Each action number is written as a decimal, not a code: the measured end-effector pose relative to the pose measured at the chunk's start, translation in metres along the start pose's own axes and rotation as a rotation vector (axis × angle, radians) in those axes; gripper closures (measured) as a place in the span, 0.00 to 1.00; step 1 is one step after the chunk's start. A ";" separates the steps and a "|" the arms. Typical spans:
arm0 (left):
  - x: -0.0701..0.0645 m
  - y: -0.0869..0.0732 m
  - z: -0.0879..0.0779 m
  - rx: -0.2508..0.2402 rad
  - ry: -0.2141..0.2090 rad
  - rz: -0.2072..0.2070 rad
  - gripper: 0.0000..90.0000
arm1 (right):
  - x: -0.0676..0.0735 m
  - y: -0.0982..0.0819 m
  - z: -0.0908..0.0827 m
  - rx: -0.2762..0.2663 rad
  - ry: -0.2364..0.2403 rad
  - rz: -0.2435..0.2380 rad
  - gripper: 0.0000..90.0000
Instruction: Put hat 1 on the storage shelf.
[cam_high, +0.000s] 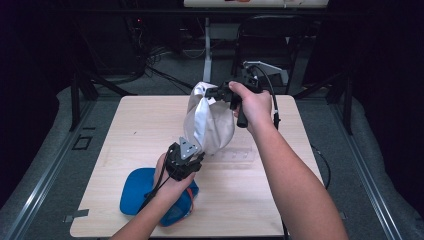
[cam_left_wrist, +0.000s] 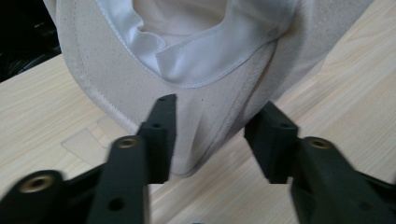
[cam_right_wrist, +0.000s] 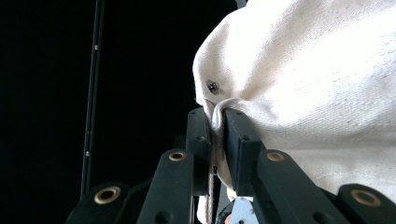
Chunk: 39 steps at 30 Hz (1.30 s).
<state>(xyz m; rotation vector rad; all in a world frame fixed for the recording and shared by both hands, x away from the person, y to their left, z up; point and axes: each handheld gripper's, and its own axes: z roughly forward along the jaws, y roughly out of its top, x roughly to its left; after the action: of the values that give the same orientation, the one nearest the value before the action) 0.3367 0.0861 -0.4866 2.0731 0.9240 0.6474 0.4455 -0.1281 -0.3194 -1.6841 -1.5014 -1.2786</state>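
Work: holding up a cream cloth bag (cam_high: 210, 120) above the middle of the bench (cam_high: 125, 150), mouth turned toward me, white lining visible inside.
Right gripper (cam_right_wrist: 218, 140): jaws pressed together on a bunched fold of the bag's top rim, next to a small metal eyelet (cam_right_wrist: 213, 87); a drawstring hangs down between the jaws. This hand carries the bag's weight, up toward the far edge of the bench.
Left gripper (cam_left_wrist: 212, 140): jaws part spread, set either side of the bag's lower rim; the hem lies between them, and I cannot tell that the pads press on it yet. I count it as not gripped.
Bag position: lifted off the bench, hanging slantwise from the right gripper down toward the left one.
Blue item (cam_high: 145, 192): lies flat near the near-left corner, partly under my left hand (cam_high: 172, 185); likely what goes in the bag.
Step in hand, as I judge it: take the lower rim so the mouth can be pulled open.
Doing it well: catch outer cloth and lining together, well past the stitched edge; keep the right hand steady; pull gently apart.
Risk: a shallow pinch slips off the hem.
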 end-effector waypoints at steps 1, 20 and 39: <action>0.000 0.000 -0.001 0.003 0.003 0.007 0.71 | 0.000 0.000 0.000 -0.001 0.001 0.000 0.90; 0.037 -0.017 -0.016 -0.071 -0.132 -0.140 0.88 | 0.005 -0.003 -0.003 0.010 -0.009 -0.011 0.91; 0.069 -0.036 -0.012 -0.202 -0.333 -0.350 0.89 | 0.006 -0.005 0.001 0.012 -0.002 -0.017 0.91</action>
<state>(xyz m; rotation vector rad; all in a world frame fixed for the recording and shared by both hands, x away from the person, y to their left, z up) 0.3565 0.1615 -0.4994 1.7161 0.9510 0.1922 0.4405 -0.1234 -0.3159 -1.6691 -1.5252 -1.2742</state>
